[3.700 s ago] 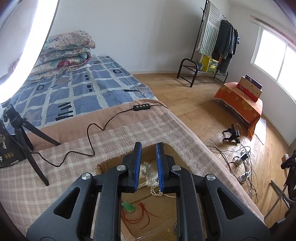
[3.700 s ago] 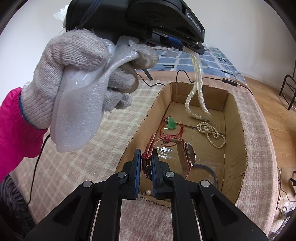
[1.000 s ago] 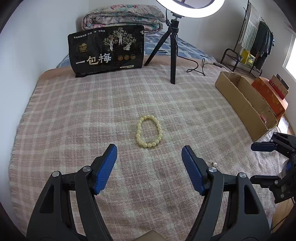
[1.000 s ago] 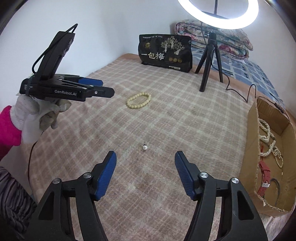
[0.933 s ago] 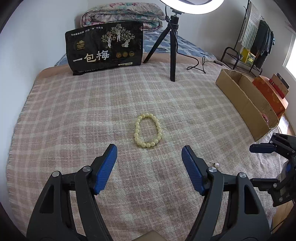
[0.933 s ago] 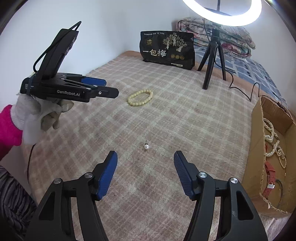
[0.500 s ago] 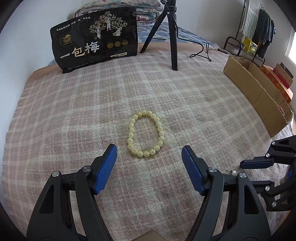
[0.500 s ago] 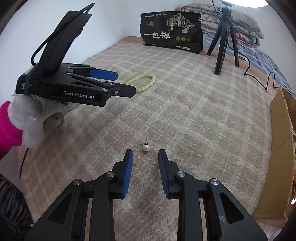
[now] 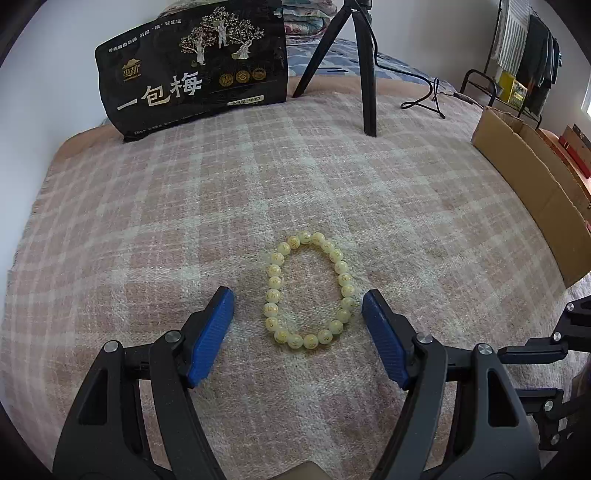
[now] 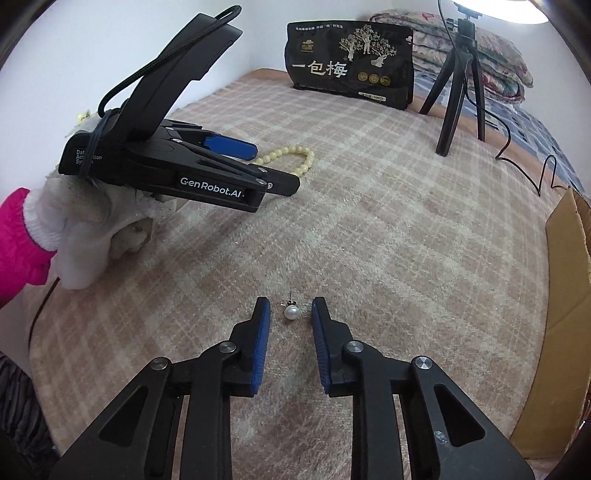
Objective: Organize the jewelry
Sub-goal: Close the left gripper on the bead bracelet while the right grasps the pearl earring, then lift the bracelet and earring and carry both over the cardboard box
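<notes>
The left gripper (image 9: 297, 308) stood wide apart, straddling the bead bracelet (image 9: 309, 291). The right gripper (image 10: 290, 312) was partly spread, the pearl earring (image 10: 290, 312) lying between its tips. Each should lower squarely before closing, lest the pearl roll away.

Black tool (image 10: 290, 312), blue pads (image 10: 260, 334); white glove (image 10: 79, 236), seemingly pink sleeve.

Cardboard box (image 10: 569, 295) cut by the frame edge, contents hidden; ring light (image 10: 498, 7) perhaps half-cropped.
</notes>
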`<state>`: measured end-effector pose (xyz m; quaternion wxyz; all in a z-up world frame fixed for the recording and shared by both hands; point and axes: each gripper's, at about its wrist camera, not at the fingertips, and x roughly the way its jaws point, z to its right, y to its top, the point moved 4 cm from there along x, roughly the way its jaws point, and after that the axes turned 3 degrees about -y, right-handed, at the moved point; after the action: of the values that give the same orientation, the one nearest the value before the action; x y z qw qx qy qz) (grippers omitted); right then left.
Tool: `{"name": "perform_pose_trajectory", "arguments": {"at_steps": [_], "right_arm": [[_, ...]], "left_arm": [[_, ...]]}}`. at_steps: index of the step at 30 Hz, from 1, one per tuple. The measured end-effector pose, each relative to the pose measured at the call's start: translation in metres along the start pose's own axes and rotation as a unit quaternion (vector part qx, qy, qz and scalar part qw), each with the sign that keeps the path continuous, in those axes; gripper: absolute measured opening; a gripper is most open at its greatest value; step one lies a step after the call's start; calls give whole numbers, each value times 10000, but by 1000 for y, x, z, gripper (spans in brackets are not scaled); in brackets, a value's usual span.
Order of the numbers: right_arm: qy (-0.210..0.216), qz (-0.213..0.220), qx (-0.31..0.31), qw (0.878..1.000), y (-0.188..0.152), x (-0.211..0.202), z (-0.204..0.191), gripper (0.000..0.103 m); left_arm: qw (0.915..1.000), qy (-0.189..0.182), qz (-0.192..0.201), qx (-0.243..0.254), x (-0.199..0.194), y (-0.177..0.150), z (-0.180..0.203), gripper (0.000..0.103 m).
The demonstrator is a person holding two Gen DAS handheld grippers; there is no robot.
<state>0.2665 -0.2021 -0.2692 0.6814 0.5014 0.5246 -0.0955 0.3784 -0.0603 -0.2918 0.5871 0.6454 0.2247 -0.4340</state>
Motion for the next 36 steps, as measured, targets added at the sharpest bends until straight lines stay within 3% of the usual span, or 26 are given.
{"name": "perform_pose_trajectory", "arguments": {"at_steps": [3, 5, 11, 17, 20, 26, 27, 36], "right_arm": [[-11, 1, -25, 10000, 0, 0, 0, 18], [-19, 1, -51, 10000, -1, -1, -1, 18], [-74, -37, -138, 9999, -1, -1, -3, 15], [-119, -47, -168, 9998, -2, -1, -3, 7], [-117, 0, -122, 9999, -2, -3, -3, 7], [-138, 149, 4, 9998, -2, -12, -3, 7], [-146, 175, 16, 9997, -2, -14, -3, 7], [-232, 339, 119, 9991, -5, -37, 0, 7]], "left_arm": [[10000, -45, 40, -4, -1, -2, 0, 68], [10000, -53, 64, 12, -2, -3, 0, 52], [9999, 19, 137, 65, -4, -5, 2, 25], [9998, -6, 170, -41, -5, -4, -1, 20], [9998, -31, 183, -120, -7, -4, -4, 14], [9994, -106, 226, -238, -15, -6, -6, 12], [9993, -123, 247, -266, -18, -6, -7, 5], [9986, -60, 412, -312, -38, -12, -10, 5]]}}
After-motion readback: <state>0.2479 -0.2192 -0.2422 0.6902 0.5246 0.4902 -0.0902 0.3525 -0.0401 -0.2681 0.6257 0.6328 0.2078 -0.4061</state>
